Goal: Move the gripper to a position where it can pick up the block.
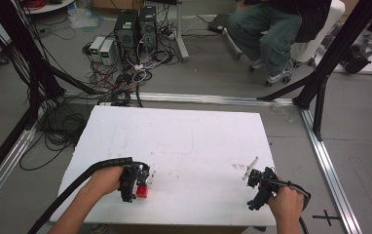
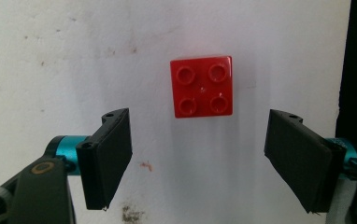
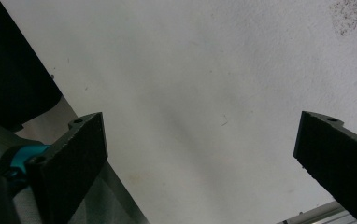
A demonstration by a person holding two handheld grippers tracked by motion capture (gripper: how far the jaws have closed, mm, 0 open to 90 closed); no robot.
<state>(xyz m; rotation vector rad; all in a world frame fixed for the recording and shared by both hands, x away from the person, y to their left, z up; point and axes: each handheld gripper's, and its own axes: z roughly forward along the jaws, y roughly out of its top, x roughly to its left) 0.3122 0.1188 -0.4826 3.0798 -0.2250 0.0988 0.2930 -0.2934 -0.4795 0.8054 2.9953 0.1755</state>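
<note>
High view, room: a white table [image 1: 184, 141] stands inside a black frame [image 1: 327, 58], with computers [image 1: 135, 29] and tangled cables on the floor beyond, and a seated person [image 1: 271, 29] at the far side.
Table: its surface is white and smudged, and no containers stand on it.
Left gripper [image 1: 134, 181]: held near the table's near left edge, just over a red brick [image 1: 142, 191].
Right gripper [image 1: 261, 187]: held near the near right corner, well apart from the brick.
Left gripper view: the red brick [image 2: 201, 87] shows four studs in close detail; it lies flat ahead of the jaws, centred on the gap, untouched. The jaws stand wide apart and empty.
Right gripper view: jaws spread wide over bare table [image 3: 204, 93] by its edge, holding nothing.
</note>
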